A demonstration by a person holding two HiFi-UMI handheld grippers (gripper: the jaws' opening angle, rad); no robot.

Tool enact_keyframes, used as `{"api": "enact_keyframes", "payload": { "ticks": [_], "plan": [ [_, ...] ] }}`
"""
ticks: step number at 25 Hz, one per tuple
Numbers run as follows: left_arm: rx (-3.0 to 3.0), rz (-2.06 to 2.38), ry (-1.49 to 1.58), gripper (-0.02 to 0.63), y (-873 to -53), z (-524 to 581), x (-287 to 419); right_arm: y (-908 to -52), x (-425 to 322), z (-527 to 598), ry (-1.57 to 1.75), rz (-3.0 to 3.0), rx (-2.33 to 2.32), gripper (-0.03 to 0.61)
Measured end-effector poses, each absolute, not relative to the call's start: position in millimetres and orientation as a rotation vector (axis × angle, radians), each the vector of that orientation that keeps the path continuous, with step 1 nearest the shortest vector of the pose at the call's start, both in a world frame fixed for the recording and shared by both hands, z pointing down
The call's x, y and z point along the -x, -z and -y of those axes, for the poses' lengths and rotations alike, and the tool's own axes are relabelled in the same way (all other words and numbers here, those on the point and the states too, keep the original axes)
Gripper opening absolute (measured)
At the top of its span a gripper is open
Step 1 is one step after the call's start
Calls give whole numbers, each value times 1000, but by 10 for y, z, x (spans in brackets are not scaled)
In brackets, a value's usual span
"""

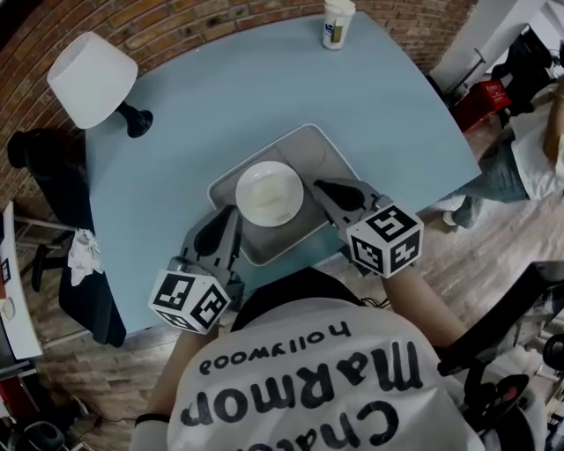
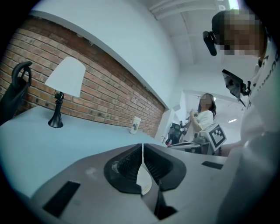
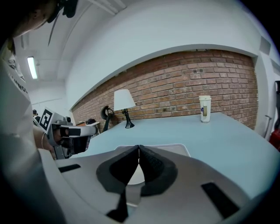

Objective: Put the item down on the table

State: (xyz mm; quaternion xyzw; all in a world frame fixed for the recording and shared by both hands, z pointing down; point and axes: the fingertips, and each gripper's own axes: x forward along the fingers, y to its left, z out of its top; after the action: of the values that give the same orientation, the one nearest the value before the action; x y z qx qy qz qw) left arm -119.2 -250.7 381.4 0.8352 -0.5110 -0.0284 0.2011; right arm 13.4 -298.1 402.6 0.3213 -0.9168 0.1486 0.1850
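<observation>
A grey tray (image 1: pixel 326 145) lies on the blue table (image 1: pixel 220 106) with a white plate (image 1: pixel 270 194) in it. My left gripper (image 1: pixel 234 213) hangs over the tray's left rim. Its jaws are shut and I see nothing held between them. In the left gripper view the left gripper (image 2: pixel 142 151) shows only a white sliver under its closed pads. My right gripper (image 1: pixel 319 186) hangs over the tray's right rim, also shut with nothing visibly gripped. In the right gripper view the tray (image 3: pixel 177 150) lies beyond the right gripper (image 3: pixel 139 151), and the plate (image 3: pixel 136 175) shows below it.
A white lamp (image 1: pixel 92 79) stands at the table's far left and a paper cup (image 1: pixel 337 22) at its far edge. A black chair (image 1: pixel 53 176) stands left of the table. Another person (image 1: pixel 529 158) is at the right. The table's near edge runs just under my grippers.
</observation>
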Motion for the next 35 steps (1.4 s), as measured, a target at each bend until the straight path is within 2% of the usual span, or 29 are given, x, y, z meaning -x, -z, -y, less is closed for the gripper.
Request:
{"api": "enact_keyframes", "payload": {
  "ticks": [6, 35],
  "plan": [
    [-2308, 1485, 37, 18, -3844, 2409, 1346, -3973, -124, 2911, -361, 2573, -902, 9],
    [-2337, 1447, 19, 18, -3749, 2267, 1210, -3803, -236, 2761, -313, 2577, -997, 9]
  ]
}}
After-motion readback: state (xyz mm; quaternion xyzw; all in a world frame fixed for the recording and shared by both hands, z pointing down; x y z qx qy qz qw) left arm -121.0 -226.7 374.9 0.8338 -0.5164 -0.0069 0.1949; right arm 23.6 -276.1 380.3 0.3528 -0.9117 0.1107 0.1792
